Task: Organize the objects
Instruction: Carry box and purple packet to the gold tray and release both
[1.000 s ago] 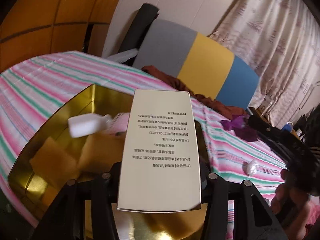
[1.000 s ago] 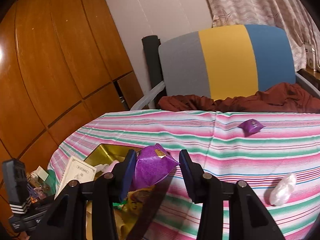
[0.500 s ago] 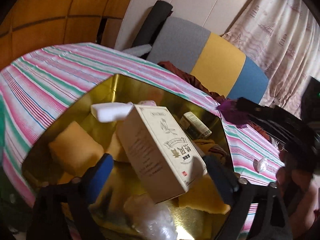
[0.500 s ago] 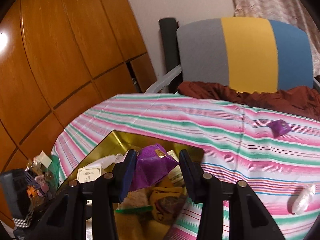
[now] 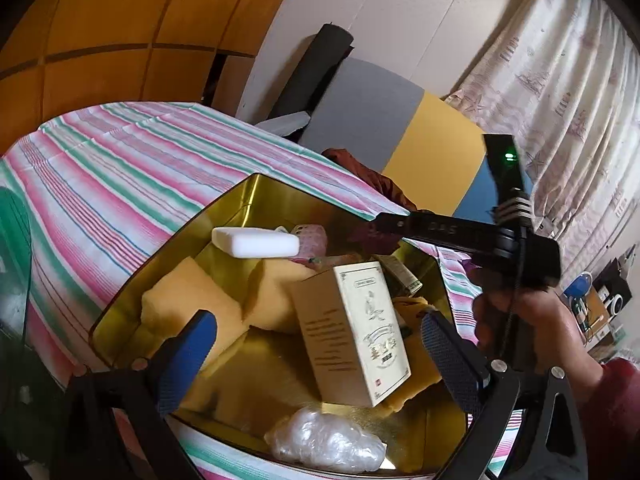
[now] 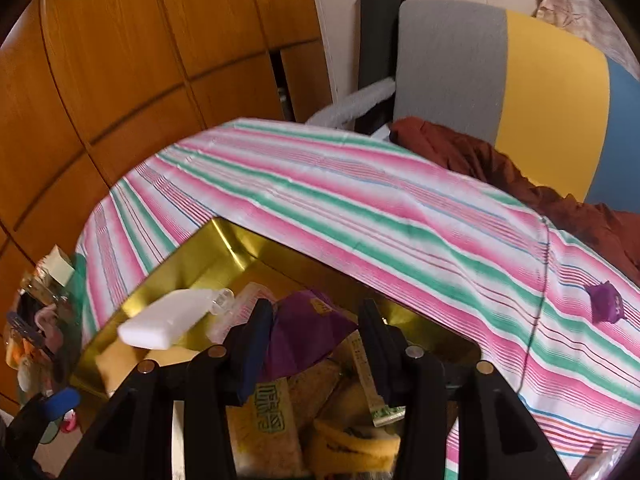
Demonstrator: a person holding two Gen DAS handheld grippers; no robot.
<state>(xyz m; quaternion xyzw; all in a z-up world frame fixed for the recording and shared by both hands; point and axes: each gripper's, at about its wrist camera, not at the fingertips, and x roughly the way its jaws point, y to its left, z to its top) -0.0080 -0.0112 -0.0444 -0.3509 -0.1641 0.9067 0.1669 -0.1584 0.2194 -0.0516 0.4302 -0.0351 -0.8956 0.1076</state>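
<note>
Two claws over the gold tin (image 5: 256, 184): left claw (image 5: 320, 344) just spread wide, cream carton (image 5: 356, 336) loose inside; right claw (image 6: 316, 344) pinching purple packet (image 6: 304, 340). Light, crinkly, slippery; best gripped mid-body.

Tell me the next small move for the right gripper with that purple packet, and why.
Probably open the right gripper and let the purple packet drop. The packet is pinched between its fingers and hangs over the open gold tin, above the snacks already inside. The left gripper has just been opening; its cream box now lies in the tin, free of the pads.
</note>
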